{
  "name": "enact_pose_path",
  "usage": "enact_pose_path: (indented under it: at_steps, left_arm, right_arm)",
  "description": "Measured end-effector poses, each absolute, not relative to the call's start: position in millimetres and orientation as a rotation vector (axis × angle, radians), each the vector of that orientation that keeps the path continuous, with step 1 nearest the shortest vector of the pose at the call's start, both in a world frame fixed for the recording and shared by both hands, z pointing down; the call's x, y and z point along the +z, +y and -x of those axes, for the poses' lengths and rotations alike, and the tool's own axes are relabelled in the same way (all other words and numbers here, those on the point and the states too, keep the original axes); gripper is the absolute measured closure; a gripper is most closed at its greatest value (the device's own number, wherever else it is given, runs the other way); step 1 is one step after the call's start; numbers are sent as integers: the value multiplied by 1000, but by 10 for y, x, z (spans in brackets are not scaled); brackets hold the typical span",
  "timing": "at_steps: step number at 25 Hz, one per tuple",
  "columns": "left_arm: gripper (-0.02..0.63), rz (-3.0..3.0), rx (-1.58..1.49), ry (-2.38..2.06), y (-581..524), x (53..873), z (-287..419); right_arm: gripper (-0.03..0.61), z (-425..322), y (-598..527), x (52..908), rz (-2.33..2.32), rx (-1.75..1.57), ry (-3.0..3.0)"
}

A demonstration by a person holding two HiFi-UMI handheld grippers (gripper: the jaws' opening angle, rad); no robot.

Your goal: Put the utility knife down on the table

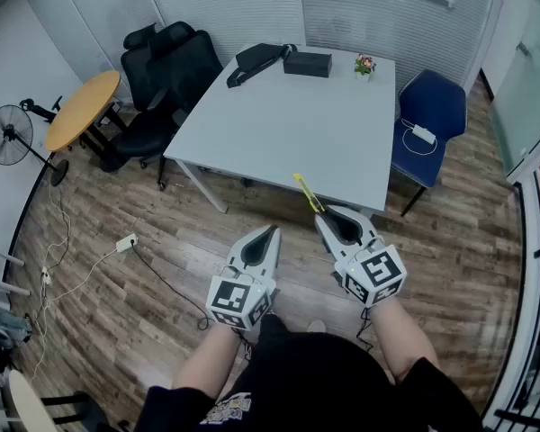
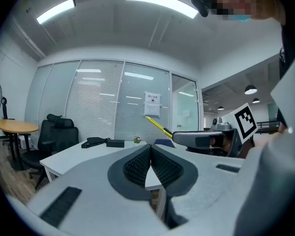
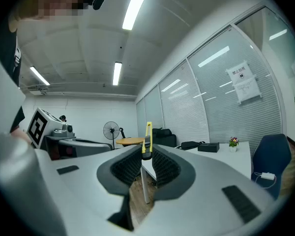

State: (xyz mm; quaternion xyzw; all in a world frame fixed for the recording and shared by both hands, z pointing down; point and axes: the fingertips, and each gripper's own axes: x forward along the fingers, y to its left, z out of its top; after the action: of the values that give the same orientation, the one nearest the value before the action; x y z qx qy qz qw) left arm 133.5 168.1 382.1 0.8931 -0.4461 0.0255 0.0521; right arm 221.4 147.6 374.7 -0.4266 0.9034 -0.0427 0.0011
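**Utility knife held in the right gripper at the near edge of the table**

In the right gripper view, the right gripper [image 3: 146, 154] is seen at lower centre with its ribbed pads closed on the utility knife [image 3: 147, 137]. The yellow knife is held upright and projects above the jaw tips. In the head view the knife is shown at centre, slanting toward the upper left from the jaws, with its far end over the near edge of the white table [image 1: 288, 129]. Whether the knife touches the tabletop cannot be told.

The left gripper [image 2: 150, 150] is shown with its jaws together and nothing between them. In the head view it is held just left of the right gripper, over the wooden floor [image 1: 144, 304], short of the table.

At the far end of the table, near the top of the head view, a black bag [image 1: 256, 58], a black box [image 1: 308, 63] and a small potted flower [image 1: 365, 64] are set in a row. A black office chair [image 1: 162, 70] is placed at the table's left, and a blue chair [image 1: 436, 102] at its right. A round wooden table [image 1: 83, 108] and a fan [image 1: 9, 135] are seen at the left edge of the frame, and a power strip [image 1: 126, 240] lies on the floor at lower left.
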Motion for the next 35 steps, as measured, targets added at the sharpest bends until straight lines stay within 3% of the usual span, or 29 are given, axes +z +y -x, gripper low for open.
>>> enact_pose_path:
  at_steps: [19,35]
  left_arm:
    - [608,-2692,85,-1355,1544,3854,-1067]
    - [609,-2670,60,-1298,820,3986,-199]
  right_arm:
    - [509,-1936,1317,3808,1313,-197,2854]
    - [509,-1101,577,3943,1380,-249,2860]
